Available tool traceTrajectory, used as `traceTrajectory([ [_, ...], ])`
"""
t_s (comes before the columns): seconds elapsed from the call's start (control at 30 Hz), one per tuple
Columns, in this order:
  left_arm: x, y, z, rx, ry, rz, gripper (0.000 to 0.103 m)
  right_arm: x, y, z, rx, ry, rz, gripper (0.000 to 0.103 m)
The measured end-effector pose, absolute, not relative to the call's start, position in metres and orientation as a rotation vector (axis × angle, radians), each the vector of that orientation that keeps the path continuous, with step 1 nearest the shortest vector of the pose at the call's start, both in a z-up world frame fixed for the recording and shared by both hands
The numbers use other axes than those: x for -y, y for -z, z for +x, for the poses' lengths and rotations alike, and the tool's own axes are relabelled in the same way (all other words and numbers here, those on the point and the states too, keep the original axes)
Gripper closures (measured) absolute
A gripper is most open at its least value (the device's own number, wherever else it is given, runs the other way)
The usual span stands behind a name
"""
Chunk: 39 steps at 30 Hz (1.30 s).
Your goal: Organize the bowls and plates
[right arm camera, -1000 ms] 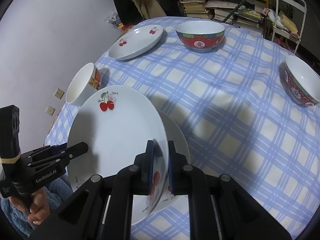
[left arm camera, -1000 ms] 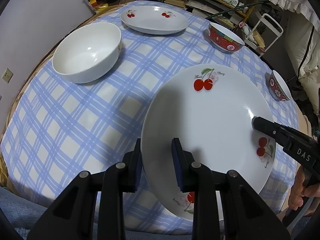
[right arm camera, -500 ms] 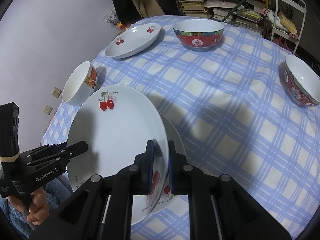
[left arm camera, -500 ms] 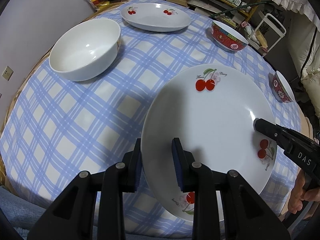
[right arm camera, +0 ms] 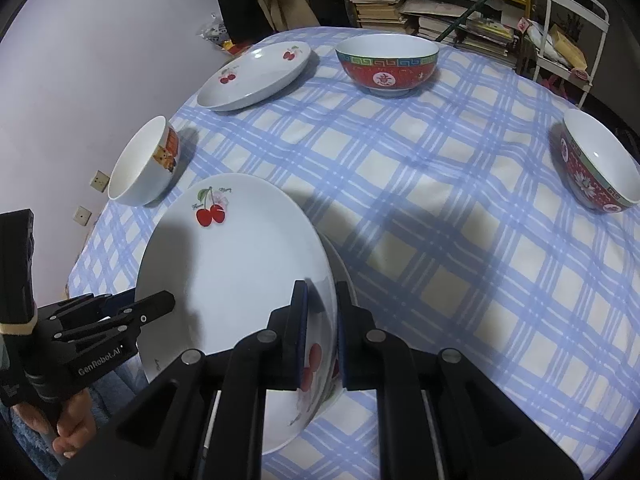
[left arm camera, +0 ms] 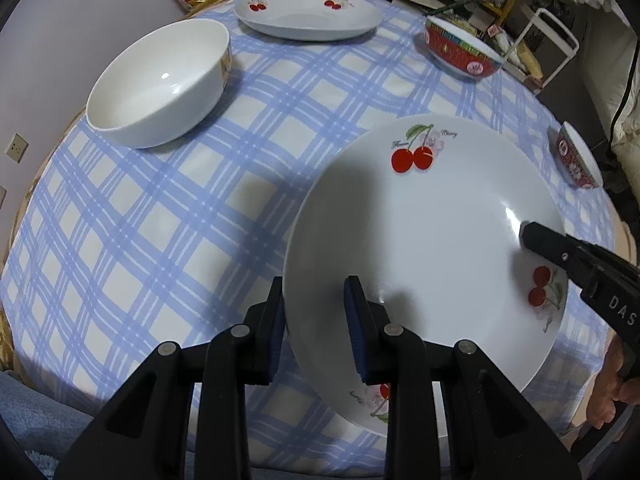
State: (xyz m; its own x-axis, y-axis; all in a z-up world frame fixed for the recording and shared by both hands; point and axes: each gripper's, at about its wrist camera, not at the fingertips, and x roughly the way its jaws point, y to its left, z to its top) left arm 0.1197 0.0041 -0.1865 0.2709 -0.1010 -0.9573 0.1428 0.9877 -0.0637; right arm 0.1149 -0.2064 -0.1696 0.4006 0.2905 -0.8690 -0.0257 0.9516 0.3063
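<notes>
A white cherry plate (left arm camera: pixel 432 232) (right arm camera: pixel 236 276) is held off the table, gripped from both sides. My left gripper (left arm camera: pixel 316 328) is shut on its near rim; it also shows in the right wrist view (right arm camera: pixel 160 304). My right gripper (right arm camera: pixel 322 332) is shut on its right rim; its finger shows in the left wrist view (left arm camera: pixel 560 252). Another white plate edge (right arm camera: pixel 340 268) lies beneath it on the table. A second cherry plate (left arm camera: pixel 308 14) (right arm camera: pixel 256 76) sits at the far side. A white bowl (left arm camera: pixel 160 84) (right arm camera: pixel 146 162) stands at the left.
A red patterned bowl (right arm camera: pixel 386 64) (left arm camera: pixel 464 52) stands at the far side and another (right arm camera: pixel 600 164) (left arm camera: pixel 576 156) at the right edge of the round table with blue checked cloth (right arm camera: pixel 440 208). Bookshelves and a white rack (right arm camera: pixel 576 32) stand behind.
Both grippers with the cherry plate have risen a little and drifted; the table objects appear slightly farther off. The grip is unchanged.
</notes>
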Motion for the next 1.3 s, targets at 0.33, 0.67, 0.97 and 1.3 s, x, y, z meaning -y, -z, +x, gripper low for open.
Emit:
traceTrajectory([
  [0.33,-0.001,0.202,0.122,-1.31,0.131,0.079,0.077,0.198,0.178,0.116,-1.16,-0.192,0.226,0.091],
  [0.67,0.003,0.207,0.123,-1.294,0.115,0.103,0.077,0.195,0.182,0.119,-1.167,-0.134,0.186,0.089],
  [0.97,-0.001,0.203,0.122,-1.281,0.126,0.085,0.077,0.199,0.188,0.123,-1.185,-0.108,0.184,0.088],
  [1.3,0.002,0.199,0.119,-1.273,0.123,0.1,0.077,0.199,0.189,0.124,-1.19,-0.108,0.183,0.086],
])
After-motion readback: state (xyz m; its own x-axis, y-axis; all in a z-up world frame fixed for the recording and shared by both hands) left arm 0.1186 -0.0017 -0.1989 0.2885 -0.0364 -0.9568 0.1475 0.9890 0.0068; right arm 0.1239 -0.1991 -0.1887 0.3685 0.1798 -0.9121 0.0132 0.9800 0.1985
